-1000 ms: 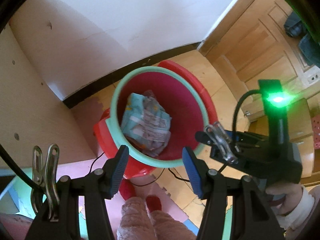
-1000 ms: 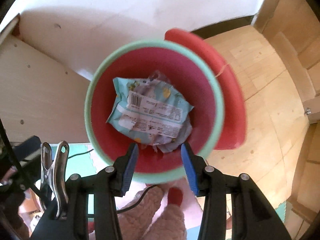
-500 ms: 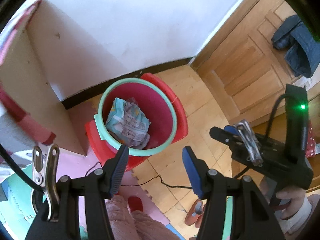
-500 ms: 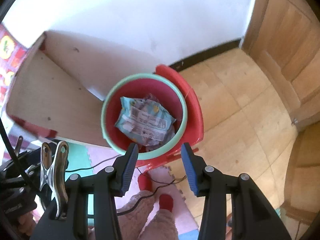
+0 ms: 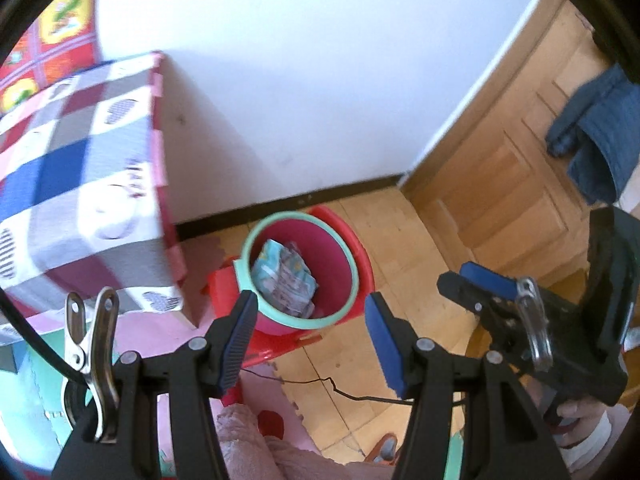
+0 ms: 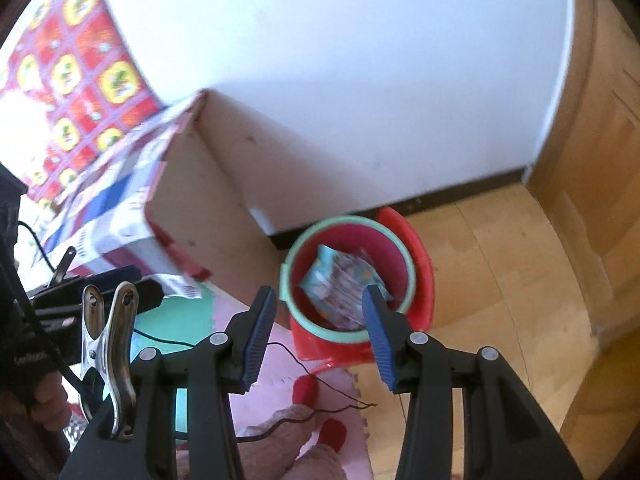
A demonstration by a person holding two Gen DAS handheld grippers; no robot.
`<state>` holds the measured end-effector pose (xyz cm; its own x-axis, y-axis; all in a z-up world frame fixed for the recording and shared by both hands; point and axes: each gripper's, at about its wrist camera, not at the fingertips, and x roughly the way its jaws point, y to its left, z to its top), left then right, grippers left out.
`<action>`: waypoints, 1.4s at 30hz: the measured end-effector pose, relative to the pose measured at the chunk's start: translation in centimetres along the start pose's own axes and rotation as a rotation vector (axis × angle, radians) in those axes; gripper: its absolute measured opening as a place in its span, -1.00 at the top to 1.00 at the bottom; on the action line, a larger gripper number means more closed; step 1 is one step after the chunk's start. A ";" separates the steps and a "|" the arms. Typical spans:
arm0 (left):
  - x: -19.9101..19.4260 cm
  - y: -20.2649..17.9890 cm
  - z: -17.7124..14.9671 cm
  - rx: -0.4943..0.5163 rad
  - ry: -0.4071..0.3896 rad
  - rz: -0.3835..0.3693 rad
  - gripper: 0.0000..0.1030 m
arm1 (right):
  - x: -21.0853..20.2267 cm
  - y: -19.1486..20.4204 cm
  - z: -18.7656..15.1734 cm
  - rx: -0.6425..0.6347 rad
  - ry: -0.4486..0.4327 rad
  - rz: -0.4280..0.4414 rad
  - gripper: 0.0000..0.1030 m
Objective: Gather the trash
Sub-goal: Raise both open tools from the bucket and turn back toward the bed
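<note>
**Both claws released above the red bin**

The left gripper (image 5: pixel 308 332) holds its blue pads apart with nothing between them. The right gripper (image 6: pixel 316 332) stands the same way, spread and empty; in the left wrist view it shows again at the right edge, gripped by a hand (image 5: pixel 580 420).

Below and beyond both sits the red bin (image 6: pixel 420 264) with its mint-green rim, on the wooden floor against the dark skirting board. Inside the bin lies the crumpled pale blue wrapper (image 5: pixel 286 276); a white label panel shows on it, but the print is too blurred to read.

Left of the bin stands a cabinet (image 6: pixel 224 216) topped with a checked cloth (image 5: pixel 72 168); a pink word on the cloth's edge cannot be read. A thin black wire (image 5: pixel 340 390) trails over the floor on the near side of the bin. A wooden door (image 5: pixel 500 184) stands to the bin's right.
</note>
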<state>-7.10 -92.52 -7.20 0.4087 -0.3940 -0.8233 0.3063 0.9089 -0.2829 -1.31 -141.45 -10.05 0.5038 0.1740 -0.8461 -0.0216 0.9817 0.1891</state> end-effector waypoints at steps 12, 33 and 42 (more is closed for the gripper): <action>-9.4 5.9 -0.9 -0.161 -0.119 0.142 -0.13 | -3.4 9.7 2.6 -0.215 -0.042 0.210 0.10; -22.1 23.2 -4.9 -0.352 -0.194 0.261 -0.13 | -3.7 29.1 3.0 -0.349 -0.063 0.362 0.08; -26.7 31.1 -6.0 -0.324 -0.203 0.341 -0.13 | -1.9 38.8 2.1 -0.326 -0.073 0.404 0.07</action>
<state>-13.64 -52.92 3.03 0.6078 -0.0573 -0.7920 -0.1423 0.9734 -0.1796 -1.33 -103.91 -0.05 0.4584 0.5491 -0.6989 -0.4886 0.8125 0.3180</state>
